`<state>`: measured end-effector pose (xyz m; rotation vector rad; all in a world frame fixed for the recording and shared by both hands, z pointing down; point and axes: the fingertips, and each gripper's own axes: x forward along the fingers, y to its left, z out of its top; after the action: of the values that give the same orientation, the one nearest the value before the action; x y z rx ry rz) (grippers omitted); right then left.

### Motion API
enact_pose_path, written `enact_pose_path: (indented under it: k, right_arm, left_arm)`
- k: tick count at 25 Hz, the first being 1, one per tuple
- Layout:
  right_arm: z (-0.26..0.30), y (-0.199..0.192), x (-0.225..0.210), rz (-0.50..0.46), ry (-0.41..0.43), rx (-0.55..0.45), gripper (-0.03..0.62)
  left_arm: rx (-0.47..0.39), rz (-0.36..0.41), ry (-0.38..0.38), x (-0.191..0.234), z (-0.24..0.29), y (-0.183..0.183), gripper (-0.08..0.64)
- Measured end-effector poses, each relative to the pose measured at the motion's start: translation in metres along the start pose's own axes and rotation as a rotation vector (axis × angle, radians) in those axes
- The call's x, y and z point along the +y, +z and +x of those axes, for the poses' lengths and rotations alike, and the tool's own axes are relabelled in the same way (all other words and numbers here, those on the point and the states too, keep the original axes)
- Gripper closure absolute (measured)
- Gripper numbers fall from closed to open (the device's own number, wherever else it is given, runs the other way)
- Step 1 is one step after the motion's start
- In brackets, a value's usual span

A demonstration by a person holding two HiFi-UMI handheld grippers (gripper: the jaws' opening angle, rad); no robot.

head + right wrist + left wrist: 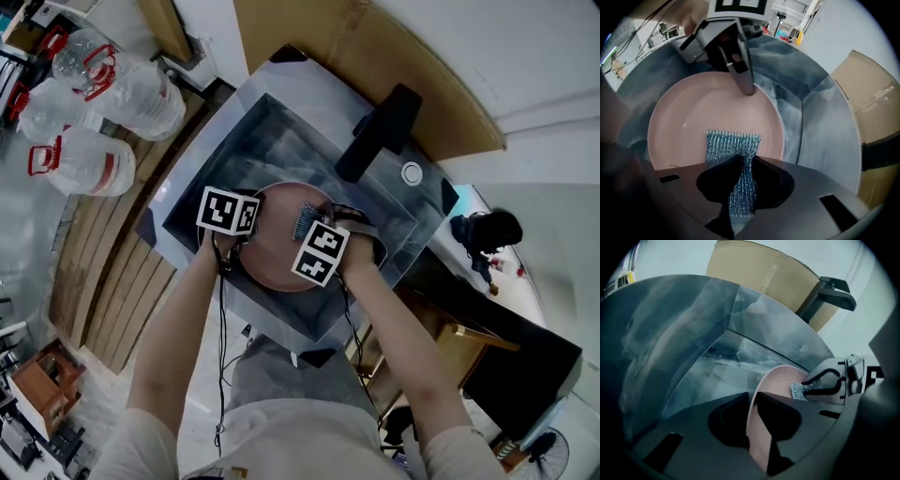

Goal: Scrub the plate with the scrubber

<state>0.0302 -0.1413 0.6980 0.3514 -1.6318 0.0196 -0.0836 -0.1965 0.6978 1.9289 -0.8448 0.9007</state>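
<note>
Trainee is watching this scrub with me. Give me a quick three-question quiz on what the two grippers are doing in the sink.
1. True or false: the left gripper is empty.
2. What does the right gripper pinch? A) the teal woven mesh scrubber B) the black faucet C) a clear water jug
3. Fill in: the scrubber's free end lies on the round pink plate, which sits inside the grey metal ___.

Key:
1. False. Its jaws clamp the plate's rim.
2. A.
3. sink.
</note>
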Motion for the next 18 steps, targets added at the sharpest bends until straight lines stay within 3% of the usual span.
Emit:
enact_pose_path:
  k: [5,11,14,18]
  right_arm:
    - [-0.014,-0.015,0.057,-0.081,0.15,0.057,0.485]
    - [-0.02,0.044,0.109,-0.05,0.213,-0.117,0.483]
    - [-0.018,0.08,0.107,0.015,0.164,-0.23,0.482]
    - [-0.022,0.094,0.08,0.214,0.117,-0.332,0.48]
  left_arm:
    - [-0.004,-0.055,-0.021,0.0,0.0,0.0,0.491]
    - [-0.029,-0.041,0.021,0.001,0.0,0.001,0.485]
    - [-0.023,-0.032,0.048,0.0,-0.001,-0.001,0.482]
    - [-0.04,-0.032,0.069,-0.001,-0.005,0.002,0.47]
